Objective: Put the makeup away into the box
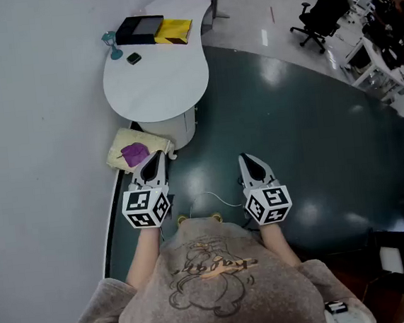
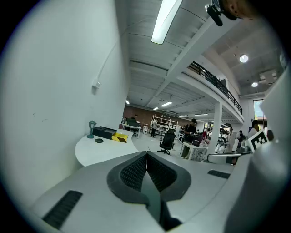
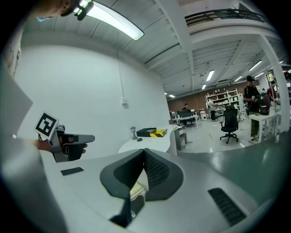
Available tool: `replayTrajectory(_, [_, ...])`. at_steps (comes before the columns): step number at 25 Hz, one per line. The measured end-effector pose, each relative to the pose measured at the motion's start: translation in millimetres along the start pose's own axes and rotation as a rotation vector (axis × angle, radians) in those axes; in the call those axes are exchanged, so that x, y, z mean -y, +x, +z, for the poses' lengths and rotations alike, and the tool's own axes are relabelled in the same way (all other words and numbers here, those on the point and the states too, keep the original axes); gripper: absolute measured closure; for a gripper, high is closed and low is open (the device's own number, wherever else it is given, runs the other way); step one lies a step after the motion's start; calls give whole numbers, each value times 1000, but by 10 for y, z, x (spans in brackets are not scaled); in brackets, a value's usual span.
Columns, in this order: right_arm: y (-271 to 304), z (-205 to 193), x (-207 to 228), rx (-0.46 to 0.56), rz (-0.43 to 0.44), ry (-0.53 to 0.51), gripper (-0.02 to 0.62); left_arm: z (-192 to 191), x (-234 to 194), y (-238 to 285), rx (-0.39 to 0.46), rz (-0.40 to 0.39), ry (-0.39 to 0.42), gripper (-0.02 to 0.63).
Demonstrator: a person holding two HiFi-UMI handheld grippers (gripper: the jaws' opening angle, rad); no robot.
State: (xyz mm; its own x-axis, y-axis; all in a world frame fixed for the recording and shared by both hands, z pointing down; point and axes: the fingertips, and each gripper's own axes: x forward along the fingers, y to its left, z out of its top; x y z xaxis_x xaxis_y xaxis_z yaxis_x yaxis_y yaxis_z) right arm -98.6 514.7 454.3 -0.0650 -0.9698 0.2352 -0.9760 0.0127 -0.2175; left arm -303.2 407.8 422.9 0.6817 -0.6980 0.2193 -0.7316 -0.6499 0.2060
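Standing on the dark green floor [image 1: 292,134], well short of the curved white worktop [image 1: 159,90]; holding the left claw [image 1: 153,158] low, pressed together with nothing in it; holding the right claw [image 1: 251,162] beside it, likewise closed tip to tip and empty. Well apart from both claws, at the worktop's far end: a small dark makeup case [image 1: 134,58], lying alone just in front of the black box [image 1: 139,30]; right beside that box, a yellow flat piece [image 1: 174,31]; at its left, a teal lantern figure [image 1: 112,45]. Just past the left claw, by the worktop's base: a cream cushion [image 1: 126,147] with a purple thing [image 1: 135,154] on it.
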Motion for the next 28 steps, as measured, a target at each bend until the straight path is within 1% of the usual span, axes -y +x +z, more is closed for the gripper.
replayTrajectory(5, [1,10,140,-8,-3,26,592,8,75,98,-2,5,1,584])
replayTrajectory(13, [-17,-92,518,-22,20,20,592,-165,336,325,-1,15,-3,584])
replayTrajectory(19, [140,-24,639,-12,43,22,592,-84,389,526,10,11,8,584])
replayTrajectory(23, [293,12,751,-11,48,21,592,-29,371,770,18,6,14,584])
replayTrajectory(28, [642,76,933,-10,47,30,592,5,265,1230,17,-4,7,584])
